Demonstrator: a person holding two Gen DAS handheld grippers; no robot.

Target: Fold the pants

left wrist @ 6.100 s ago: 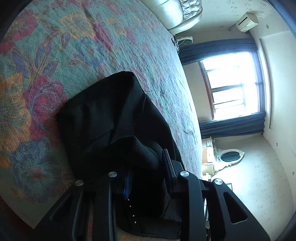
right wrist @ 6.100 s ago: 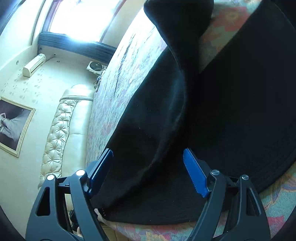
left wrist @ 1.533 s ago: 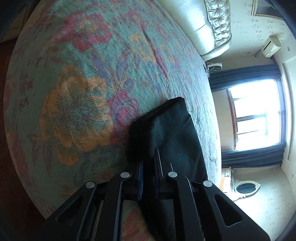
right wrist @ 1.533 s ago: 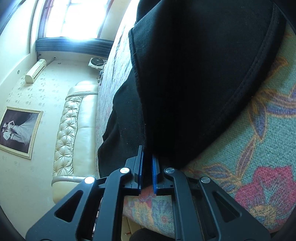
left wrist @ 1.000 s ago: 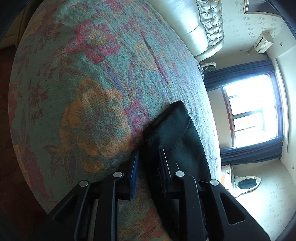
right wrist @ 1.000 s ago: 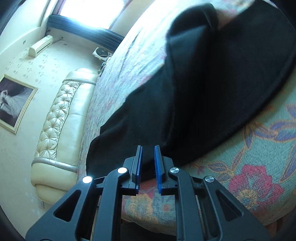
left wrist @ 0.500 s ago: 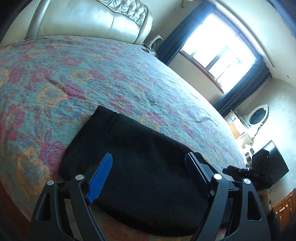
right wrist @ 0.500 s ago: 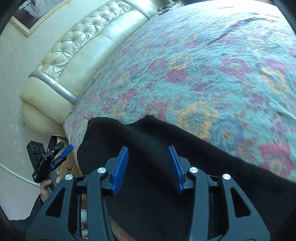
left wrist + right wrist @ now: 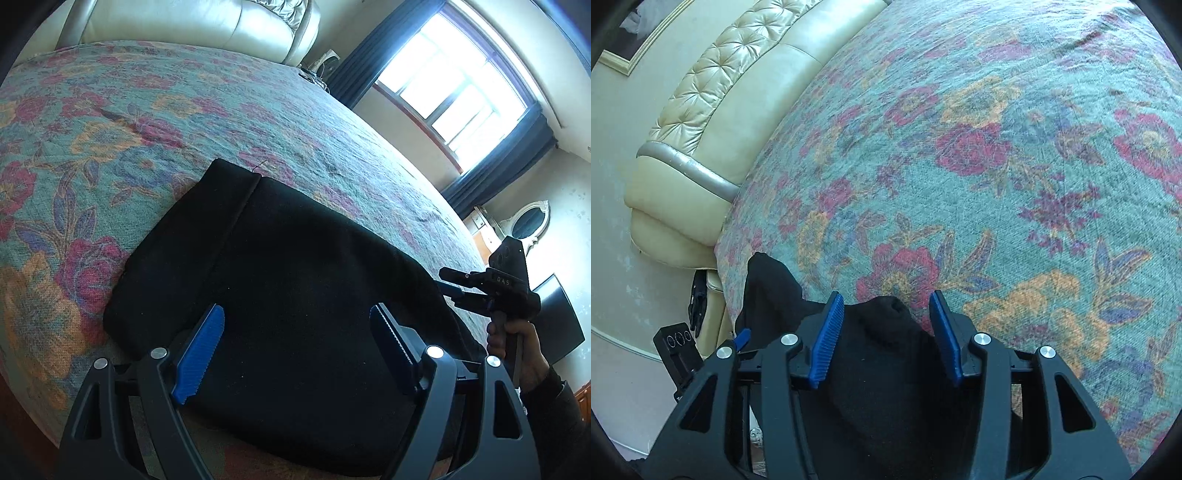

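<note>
The black pants (image 9: 295,295) lie folded near the bed's (image 9: 184,110) front edge. Their near side is cut off behind both tools. The left gripper (image 9: 295,339) is spread wide, holding nothing. The right gripper (image 9: 884,336) has just been opening, with pants cloth between its fingers, not pinched. Most of the bed beyond lies bare.

**Left wrist view: folded pants on the bed**

The left gripper (image 9: 295,332), jaws spread wide and empty, hovers over black folded pants (image 9: 295,266) at centre frame on a floral bedspread (image 9: 110,122). The right gripper (image 9: 452,282) appears at right; window (image 9: 454,74) upper right.
</note>
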